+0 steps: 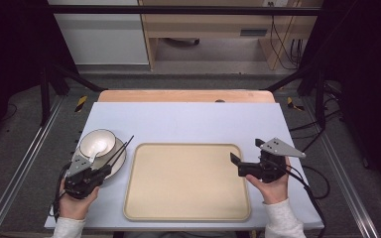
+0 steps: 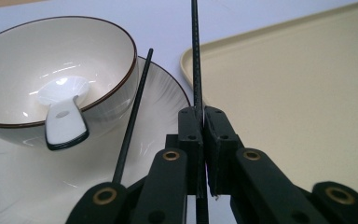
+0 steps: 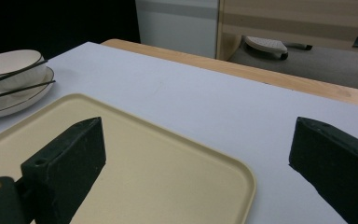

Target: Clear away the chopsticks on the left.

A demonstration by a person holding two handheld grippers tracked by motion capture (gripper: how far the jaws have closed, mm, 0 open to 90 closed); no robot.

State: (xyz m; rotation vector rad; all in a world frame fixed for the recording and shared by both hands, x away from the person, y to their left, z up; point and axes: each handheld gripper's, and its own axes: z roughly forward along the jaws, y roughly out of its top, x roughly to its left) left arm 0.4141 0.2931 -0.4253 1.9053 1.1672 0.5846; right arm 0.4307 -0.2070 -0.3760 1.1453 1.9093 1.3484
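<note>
So I'm at the table (image 1: 188,119) with a gripper in each hand, and my left gripper (image 2: 201,116) has its jaws pressed together on one black chopstick (image 2: 196,56), which sticks straight up past the jaw tips in the left gripper view. The second chopstick (image 2: 133,121) isn't clamped, it's lying slanted across the plate (image 2: 168,93) just beside the jaws, with its far end near the rim of the bowl (image 2: 98,42). The bowl is cream with a dark brown rim and sits on that plate, and there's a white spoon (image 2: 63,107) resting inside it with the handle leaning out over the near edge. From the high view the plate and bowl are at the left side of the table, just beside the left edge of the big beige tray (image 1: 188,181), and my left hand (image 1: 77,198) is right at the plate's near side. My right gripper (image 3: 196,154) is spread wide with nothing between the jaws, hovering over the tray's right edge. My right hand (image 1: 273,186) holds it there, well apart from the bowl and chopsticks.
</note>
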